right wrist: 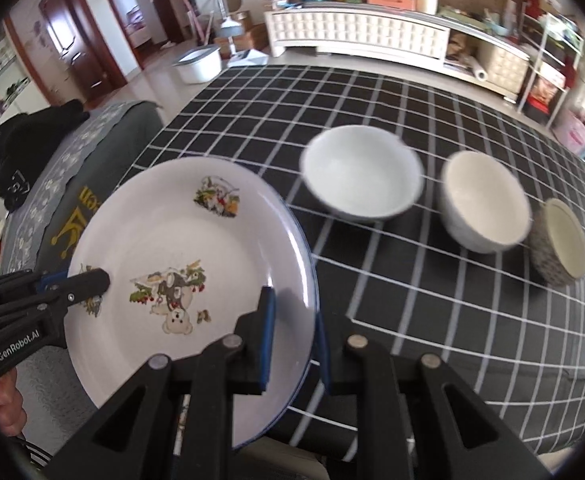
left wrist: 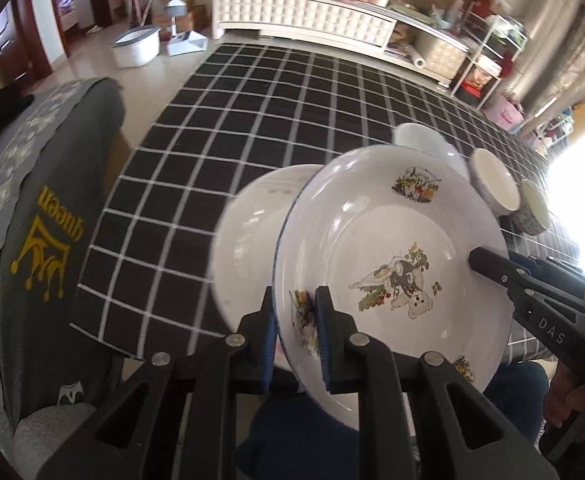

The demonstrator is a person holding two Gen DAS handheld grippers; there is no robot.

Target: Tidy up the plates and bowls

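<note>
Gripping the plate (left wrist: 392, 264) by its left rim, the left hand-held gripper (left wrist: 295, 344) is clamped on it; the plate tilts, its bear print upside down, above the table's (left wrist: 252, 120) near edge, over a second plate (left wrist: 252, 232). "DAS" shows on the right hand-held gripper (left wrist: 477, 258) clamping the opposite rim; "queen" on a grey cushion (left wrist: 52, 240).

From the right wrist, "GenRobot.AI" marks the left one. Three bowls (right wrist: 362, 176) line the table toward its right edge.

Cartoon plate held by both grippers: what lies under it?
In the left wrist view, a plain white plate on the checked tablecloth shows beneath the cartoon plate; its right part is covered.
</note>
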